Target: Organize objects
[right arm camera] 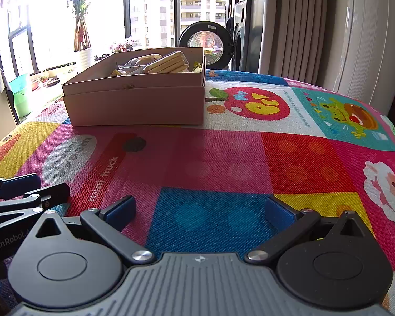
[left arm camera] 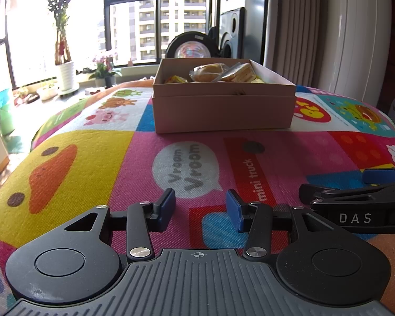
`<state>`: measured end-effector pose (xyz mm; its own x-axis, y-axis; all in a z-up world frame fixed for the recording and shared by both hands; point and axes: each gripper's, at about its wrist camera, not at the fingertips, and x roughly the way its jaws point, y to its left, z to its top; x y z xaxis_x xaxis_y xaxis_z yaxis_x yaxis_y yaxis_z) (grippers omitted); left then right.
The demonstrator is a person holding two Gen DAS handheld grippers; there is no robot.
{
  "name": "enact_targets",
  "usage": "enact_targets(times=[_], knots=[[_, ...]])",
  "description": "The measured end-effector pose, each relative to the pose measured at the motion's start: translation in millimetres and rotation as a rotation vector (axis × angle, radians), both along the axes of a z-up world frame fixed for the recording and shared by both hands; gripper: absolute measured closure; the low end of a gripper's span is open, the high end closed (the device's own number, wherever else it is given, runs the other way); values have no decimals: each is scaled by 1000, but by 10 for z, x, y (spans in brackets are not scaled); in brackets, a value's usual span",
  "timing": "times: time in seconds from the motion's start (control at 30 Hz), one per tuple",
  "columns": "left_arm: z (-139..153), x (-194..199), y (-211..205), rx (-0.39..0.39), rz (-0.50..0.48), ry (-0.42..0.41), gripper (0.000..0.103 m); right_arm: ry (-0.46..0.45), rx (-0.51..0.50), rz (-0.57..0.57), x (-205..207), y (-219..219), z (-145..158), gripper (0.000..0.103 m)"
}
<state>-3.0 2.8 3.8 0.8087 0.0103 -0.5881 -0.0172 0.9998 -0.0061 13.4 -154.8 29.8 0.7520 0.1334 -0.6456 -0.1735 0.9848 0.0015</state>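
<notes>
Left wrist view: cardboard box (left arm camera: 223, 110) of wrapped snacks (left arm camera: 223, 72) on the table (left arm camera: 92, 158).
Left claw (left arm camera: 200, 208) and right claw (right arm camera: 200, 212) both gape, empty; wrappers look light, slippery, crushable, so pinch gently mid-pack.

Bright daylight through dark-framed windows (left arm camera: 155, 18) facing apartment towers, potted plants (left arm camera: 63, 39) on the sill, grey pleated curtain (right arm camera: 302, 26) at right, front-loading washer (right arm camera: 208, 44) with open round door, cartoon-print cloth (right arm camera: 250, 158) covering the table.
</notes>
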Motion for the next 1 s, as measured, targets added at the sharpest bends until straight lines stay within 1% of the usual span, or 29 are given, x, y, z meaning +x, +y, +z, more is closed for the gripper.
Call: enact_targets(times=[0.67,1.0], knots=[[3,6,22,-22,5,-1,53,0,0,0,1,-1,0,0],[2,12,20,-16,5,-1,54,0,0,0,-1,-1,-1,0]])
